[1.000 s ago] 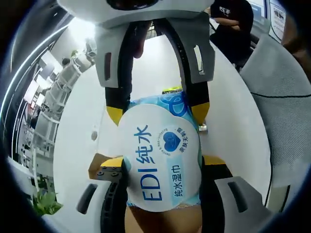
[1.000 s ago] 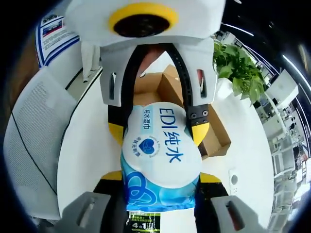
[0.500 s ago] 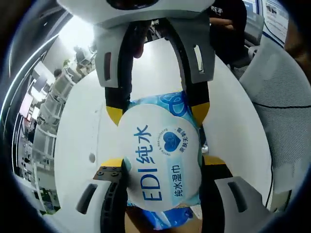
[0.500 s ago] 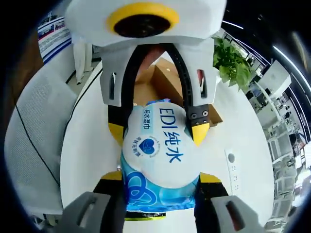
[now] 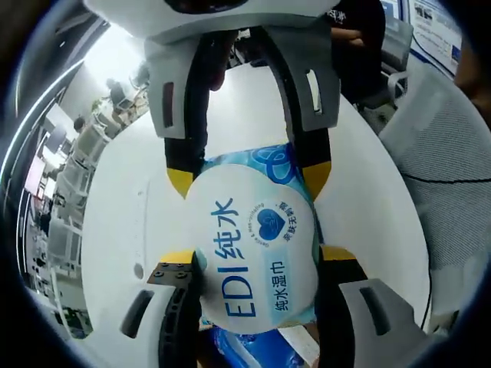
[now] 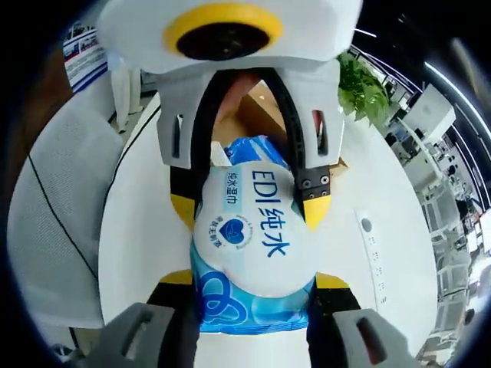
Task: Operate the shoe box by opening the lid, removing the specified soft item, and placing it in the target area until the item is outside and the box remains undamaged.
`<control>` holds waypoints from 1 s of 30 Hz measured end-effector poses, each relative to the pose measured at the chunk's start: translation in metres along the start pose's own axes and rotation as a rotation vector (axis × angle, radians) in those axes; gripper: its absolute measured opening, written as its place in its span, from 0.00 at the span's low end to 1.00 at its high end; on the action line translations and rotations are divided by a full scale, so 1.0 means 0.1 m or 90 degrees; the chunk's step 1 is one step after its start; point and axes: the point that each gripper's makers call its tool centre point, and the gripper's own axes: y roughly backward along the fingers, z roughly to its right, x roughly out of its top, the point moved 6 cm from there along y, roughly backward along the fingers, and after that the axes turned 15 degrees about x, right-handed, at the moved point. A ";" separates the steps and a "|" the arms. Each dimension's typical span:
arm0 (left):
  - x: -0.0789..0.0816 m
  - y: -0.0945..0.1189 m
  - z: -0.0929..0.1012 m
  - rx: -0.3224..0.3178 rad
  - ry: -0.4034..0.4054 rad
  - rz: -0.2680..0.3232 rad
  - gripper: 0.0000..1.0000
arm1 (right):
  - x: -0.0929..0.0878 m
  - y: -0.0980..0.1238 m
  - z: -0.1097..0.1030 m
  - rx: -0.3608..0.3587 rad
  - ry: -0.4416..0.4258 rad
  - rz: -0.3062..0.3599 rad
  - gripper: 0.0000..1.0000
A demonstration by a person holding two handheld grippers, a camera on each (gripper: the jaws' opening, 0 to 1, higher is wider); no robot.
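In the left gripper view, the wet wipes pack [image 5: 253,257] covers the gap between the jaws, so the table under it is hidden. Below the pack, between the jaw bases, a blue object [image 5: 257,349] is cut off by the picture edge; what it is cannot be told.

In the right gripper view, the cardboard shoe box [image 6: 265,103] beyond the jaw tips is mostly hidden behind the pack [image 6: 253,245] and the other gripper [image 6: 249,195].

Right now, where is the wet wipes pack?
The wet wipes pack sits mid-frame in both gripper views, clamped between the left tongs and right tongs above the white table.
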 end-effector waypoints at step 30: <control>0.05 -0.36 0.32 -0.033 0.020 -0.013 0.59 | -0.39 -0.26 -0.08 0.041 -0.014 -0.012 0.53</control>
